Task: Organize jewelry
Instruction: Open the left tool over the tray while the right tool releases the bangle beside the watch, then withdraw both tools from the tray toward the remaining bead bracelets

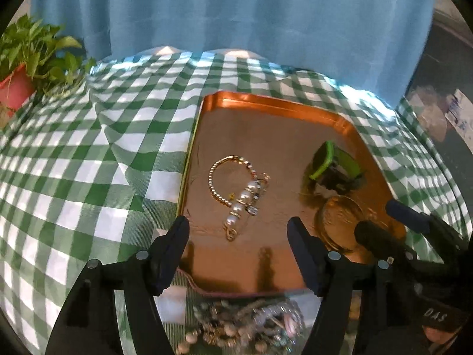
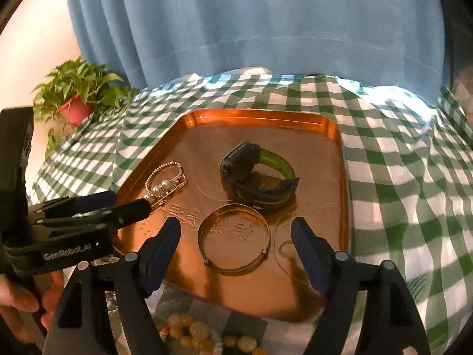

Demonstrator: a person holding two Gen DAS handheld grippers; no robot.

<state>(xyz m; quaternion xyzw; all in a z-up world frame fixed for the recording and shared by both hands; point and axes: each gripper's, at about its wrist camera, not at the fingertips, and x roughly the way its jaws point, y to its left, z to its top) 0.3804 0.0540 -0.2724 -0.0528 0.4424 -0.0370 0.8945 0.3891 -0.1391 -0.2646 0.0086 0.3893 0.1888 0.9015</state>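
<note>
A copper tray (image 1: 266,105) (image 2: 340,159) lies on the checked cloth. On it lie a gold bead bracelet (image 1: 217,177) (image 2: 161,171) with a pearl pin (image 1: 244,199) (image 2: 165,185) across it, a green and black watch (image 1: 332,162) (image 2: 257,174) and a gold bangle (image 1: 340,222) (image 2: 233,239). My left gripper (image 1: 238,247) (image 2: 125,202) is open and empty over the tray's near left part. My right gripper (image 2: 236,242) (image 1: 387,219) is open and empty, its fingers either side of the bangle.
A heap of bead jewelry (image 1: 245,325) (image 2: 201,334) lies on the cloth in front of the tray. A potted plant (image 1: 26,68) (image 2: 78,97) stands at the far left. A blue curtain (image 2: 251,23) hangs behind the table.
</note>
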